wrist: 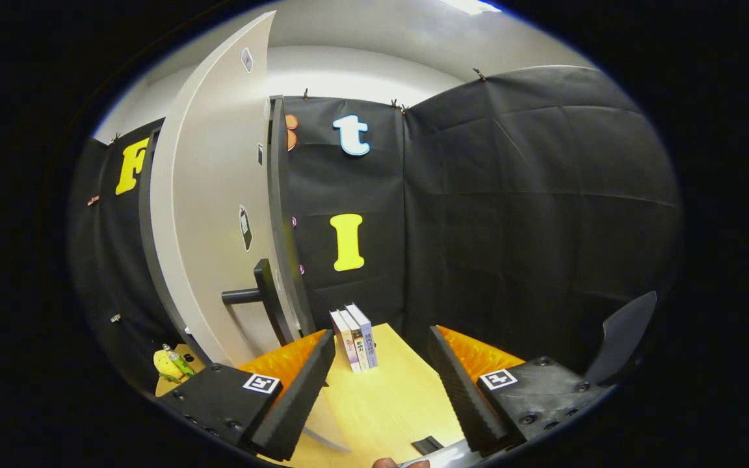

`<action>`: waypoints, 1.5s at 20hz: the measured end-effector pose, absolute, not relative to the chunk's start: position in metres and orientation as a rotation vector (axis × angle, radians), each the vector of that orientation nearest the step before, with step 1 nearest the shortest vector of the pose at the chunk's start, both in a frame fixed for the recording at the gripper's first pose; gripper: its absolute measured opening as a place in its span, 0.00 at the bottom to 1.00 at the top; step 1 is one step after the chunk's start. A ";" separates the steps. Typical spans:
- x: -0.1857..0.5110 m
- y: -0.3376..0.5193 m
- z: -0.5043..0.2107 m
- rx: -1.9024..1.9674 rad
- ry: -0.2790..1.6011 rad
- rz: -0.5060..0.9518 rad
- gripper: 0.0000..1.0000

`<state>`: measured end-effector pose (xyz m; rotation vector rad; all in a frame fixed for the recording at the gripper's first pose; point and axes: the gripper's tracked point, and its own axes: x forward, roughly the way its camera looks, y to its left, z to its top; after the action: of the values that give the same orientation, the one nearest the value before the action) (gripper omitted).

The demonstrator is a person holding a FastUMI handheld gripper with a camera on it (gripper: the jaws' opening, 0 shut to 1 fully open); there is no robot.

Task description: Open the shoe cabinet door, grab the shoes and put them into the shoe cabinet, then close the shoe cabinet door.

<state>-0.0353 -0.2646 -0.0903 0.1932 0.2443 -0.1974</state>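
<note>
The shoe cabinet door (212, 214) is a tall light-grey panel with a dark edge. It rises beyond my left finger (293, 400), seen at a steep angle. Its black bar handle (248, 294) sticks out low on the panel, a little above and ahead of that finger's tip. My gripper (381, 337) is open over a light wooden tabletop (387, 396), with nothing between its fingers. The right finger (462, 390) stands well apart from the left one.
Three upright books (355, 339) stand on the tabletop just ahead of the fingers. A yellow toy and a small bottle (170, 364) lie low beside the door. A dark chair back (621, 335) curves up beyond the right finger. A small black piece (426, 445) lies nearby.
</note>
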 end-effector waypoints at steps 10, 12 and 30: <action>-0.045 -0.168 -0.083 0.224 0.245 -0.052 0.97; -0.044 -0.139 -0.081 0.230 0.241 -0.013 0.97; -0.023 0.008 -0.064 0.221 0.239 0.162 0.98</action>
<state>-0.0227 0.0082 -0.0640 0.2206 0.2391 0.1615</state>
